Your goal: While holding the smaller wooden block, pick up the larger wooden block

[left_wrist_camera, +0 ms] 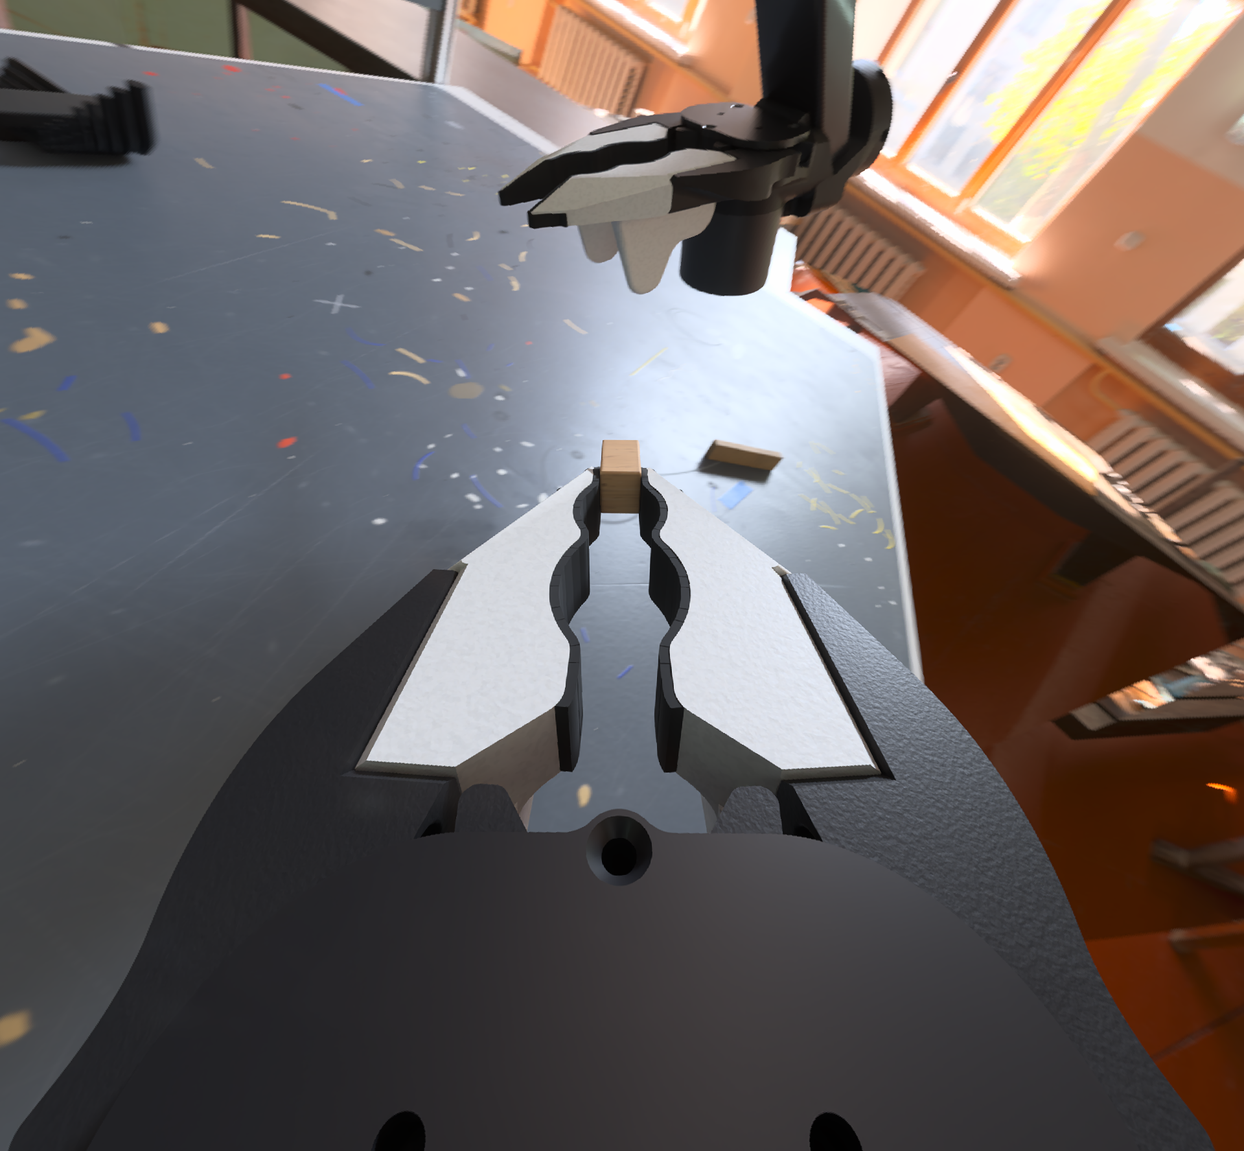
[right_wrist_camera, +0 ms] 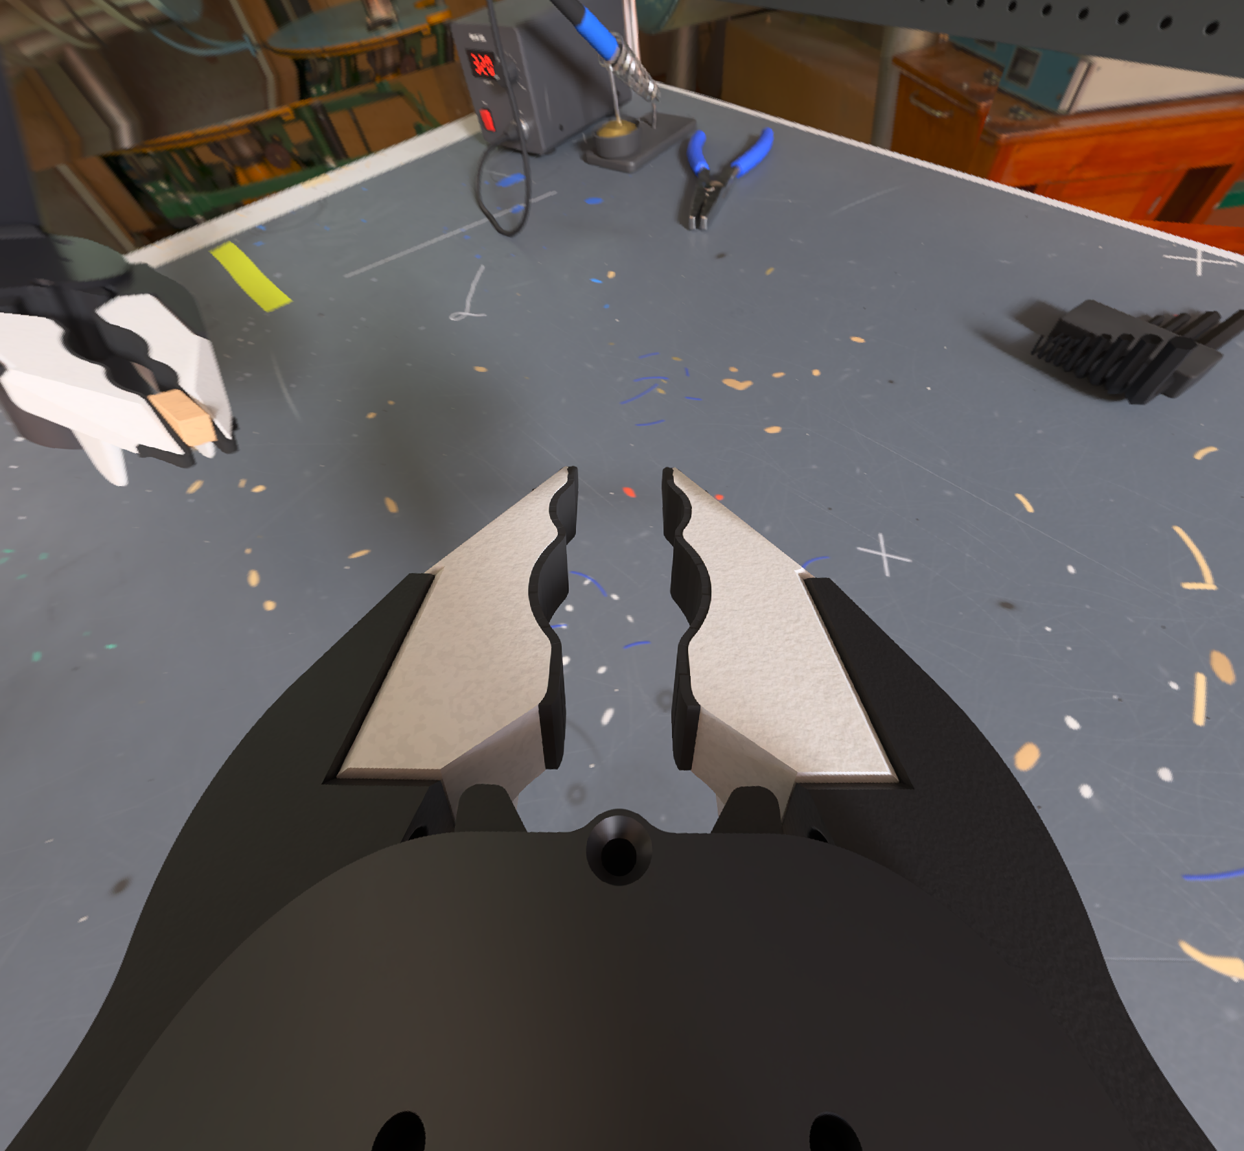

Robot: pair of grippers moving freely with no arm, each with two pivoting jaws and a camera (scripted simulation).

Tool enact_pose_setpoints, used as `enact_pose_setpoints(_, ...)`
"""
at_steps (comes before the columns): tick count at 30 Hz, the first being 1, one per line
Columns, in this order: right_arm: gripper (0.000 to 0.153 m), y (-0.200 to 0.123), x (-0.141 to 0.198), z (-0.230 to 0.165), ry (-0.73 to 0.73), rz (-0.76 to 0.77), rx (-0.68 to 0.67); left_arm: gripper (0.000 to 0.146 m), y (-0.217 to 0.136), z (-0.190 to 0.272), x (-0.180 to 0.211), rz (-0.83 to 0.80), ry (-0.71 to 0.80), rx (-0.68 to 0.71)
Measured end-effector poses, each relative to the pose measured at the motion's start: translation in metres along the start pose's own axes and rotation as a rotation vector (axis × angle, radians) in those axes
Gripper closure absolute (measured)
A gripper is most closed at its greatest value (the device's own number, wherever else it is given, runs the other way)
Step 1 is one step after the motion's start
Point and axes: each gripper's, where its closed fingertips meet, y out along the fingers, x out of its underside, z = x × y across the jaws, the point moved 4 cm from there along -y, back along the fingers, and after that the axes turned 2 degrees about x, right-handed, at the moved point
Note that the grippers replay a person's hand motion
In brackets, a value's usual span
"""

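Note:
My left gripper (left_wrist_camera: 620, 479) is shut on the smaller wooden block (left_wrist_camera: 620, 475), a light tan cuboid pinched at the fingertips, held above the grey table. The larger wooden block (left_wrist_camera: 740, 455), a flat tan plank, lies on the table just beyond and to the right of it. My right gripper (right_wrist_camera: 619, 479) is open and empty over the table. It also shows in the left wrist view (left_wrist_camera: 538, 203), hovering high above the table. In the right wrist view the left gripper (right_wrist_camera: 195, 438) shows at the far left with the small block (right_wrist_camera: 183, 420) in it. The larger block does not show there.
A black stepped holder (right_wrist_camera: 1124, 351) lies on the table at the right, also in the left wrist view (left_wrist_camera: 81, 119). A soldering station (right_wrist_camera: 532, 82) and blue-handled pliers (right_wrist_camera: 723, 172) stand at the far edge. The table's edge (left_wrist_camera: 899, 546) runs close to the larger block.

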Motion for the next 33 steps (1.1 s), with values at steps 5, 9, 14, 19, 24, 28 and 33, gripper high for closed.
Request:
enact_pose_setpoints(5, 0.127, 0.02, 0.015, 0.019, -0.01, -0.065, 0.047, 0.136, -0.007, -0.026, 0.003, -0.028, 0.01, -0.147)
enact_pose_setpoints(9, 0.127, 0.027, 0.024, 0.025, 0.002, -0.08, 0.058, 0.136, -0.01, -0.048, 0.001, -0.009, 0.023, -0.182)
enact_pose_setpoints(14, 0.128, 0.03, 0.025, 0.024, 0.026, -0.088, 0.042, 0.136, -0.009, -0.054, -0.004, -0.005, 0.063, -0.169)
enact_pose_setpoints(19, 0.128, 0.033, 0.028, 0.023, -0.009, -0.111, 0.057, 0.136, -0.012, -0.066, 0.001, -0.041, 0.06, -0.26)
enact_pose_setpoints(24, 0.128, 0.036, 0.033, 0.021, -0.013, -0.132, 0.043, 0.136, -0.02, -0.071, -0.004, 0.021, 0.003, -0.265)
enact_pose_setpoints(28, 0.128, 0.035, 0.032, 0.019, -0.027, -0.127, 0.047, 0.136, -0.023, -0.074, -0.004, 0.04, -0.038, -0.253)
enact_pose_setpoints(33, 0.129, 0.036, 0.033, 0.018, -0.034, -0.138, 0.044, 0.136, -0.023, -0.076, -0.004, 0.034, -0.035, -0.268)
